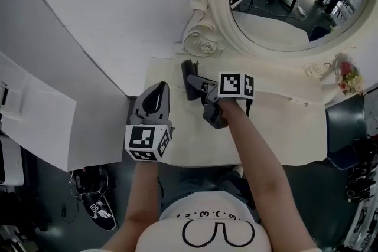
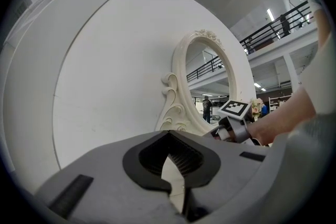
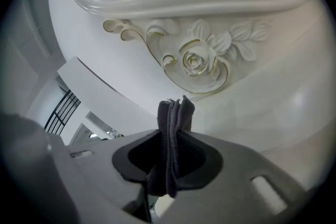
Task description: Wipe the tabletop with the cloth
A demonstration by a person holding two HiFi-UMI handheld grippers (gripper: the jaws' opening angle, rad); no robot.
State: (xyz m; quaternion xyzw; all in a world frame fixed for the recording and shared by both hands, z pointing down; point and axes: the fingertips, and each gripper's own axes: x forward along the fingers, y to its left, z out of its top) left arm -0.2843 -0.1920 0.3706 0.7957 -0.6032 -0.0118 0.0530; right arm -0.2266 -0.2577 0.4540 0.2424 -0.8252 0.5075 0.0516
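A dark grey cloth (image 1: 188, 67) is folded and pinched in my right gripper (image 1: 190, 78), which is shut on it just above the back left of the cream tabletop (image 1: 283, 127). In the right gripper view the cloth (image 3: 175, 113) sticks up in folds from between the jaws of the right gripper (image 3: 176, 131), close to the mirror's carved rose (image 3: 197, 60). My left gripper (image 1: 157, 91) hovers by the table's left edge, jaws together and holding nothing. In the left gripper view the left gripper (image 2: 169, 134) points toward the mirror.
An ornate cream oval mirror (image 1: 218, 20) stands along the back of the table. A small bunch of flowers (image 1: 345, 77) sits at the back right corner. A white panel (image 1: 35, 121) stands left of the table. Dark floor lies beyond the front edge.
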